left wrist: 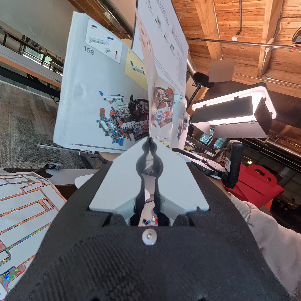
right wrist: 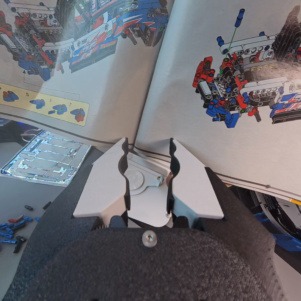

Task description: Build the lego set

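The left gripper [left wrist: 149, 138], frame centre, pinches a page [left wrist: 162, 65] of the upright instruction booklet [left wrist: 91, 91]. The right gripper [right wrist: 149, 141] has its fingers apart, empty, below the booklet's open pages. A sticker sheet [right wrist: 44, 161] lies at left.

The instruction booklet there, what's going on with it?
A person is paging through the instruction booklet with two handheld grippers. The left gripper is shut on the bottom edge of a page that stands upright. The right gripper is open in front of the booklet's fold, gripping nothing. A shiny sticker sheet and loose blue and black pins lie on the table; no building is happening right now.
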{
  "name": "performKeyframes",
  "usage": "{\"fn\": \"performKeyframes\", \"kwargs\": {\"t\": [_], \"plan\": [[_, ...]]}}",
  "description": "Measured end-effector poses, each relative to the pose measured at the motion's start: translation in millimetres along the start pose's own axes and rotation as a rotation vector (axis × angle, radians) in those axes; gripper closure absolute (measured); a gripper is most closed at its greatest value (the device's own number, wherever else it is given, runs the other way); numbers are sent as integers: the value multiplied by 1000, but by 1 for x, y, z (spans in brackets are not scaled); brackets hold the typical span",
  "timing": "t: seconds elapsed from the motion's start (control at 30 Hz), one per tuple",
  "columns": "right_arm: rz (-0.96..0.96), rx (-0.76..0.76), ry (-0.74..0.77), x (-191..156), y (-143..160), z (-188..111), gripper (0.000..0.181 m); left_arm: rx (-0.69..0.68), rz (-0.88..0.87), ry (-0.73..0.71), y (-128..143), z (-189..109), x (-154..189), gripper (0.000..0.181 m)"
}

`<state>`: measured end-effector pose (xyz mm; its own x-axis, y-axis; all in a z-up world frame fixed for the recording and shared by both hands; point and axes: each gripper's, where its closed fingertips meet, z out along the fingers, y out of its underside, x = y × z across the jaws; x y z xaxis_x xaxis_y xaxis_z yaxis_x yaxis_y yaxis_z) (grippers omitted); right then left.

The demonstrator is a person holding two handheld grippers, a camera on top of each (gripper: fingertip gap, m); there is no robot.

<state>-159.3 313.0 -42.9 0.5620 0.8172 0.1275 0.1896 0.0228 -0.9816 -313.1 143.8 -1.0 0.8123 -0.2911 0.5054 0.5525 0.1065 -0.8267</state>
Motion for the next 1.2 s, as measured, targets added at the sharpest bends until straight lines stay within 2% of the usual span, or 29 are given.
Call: {"fn": "performKeyframes", "kwargs": {"t": [0.13,0.3,0.57,1.2], "plan": [[-3,-1,-8,-1,0,-3,133,-2,33,36,-2,1,23,181],[-8,-7,-18,-3,-2,-8,132,-1,58,27,-7,0,29,181],[-40,-12,-26,-6,-5,-14,132,6,27,-7,-14,-5,17,181],[-50,-35,-17,0,0,-16,132,-31,49,-75,-5,-6,-2,181]]}}
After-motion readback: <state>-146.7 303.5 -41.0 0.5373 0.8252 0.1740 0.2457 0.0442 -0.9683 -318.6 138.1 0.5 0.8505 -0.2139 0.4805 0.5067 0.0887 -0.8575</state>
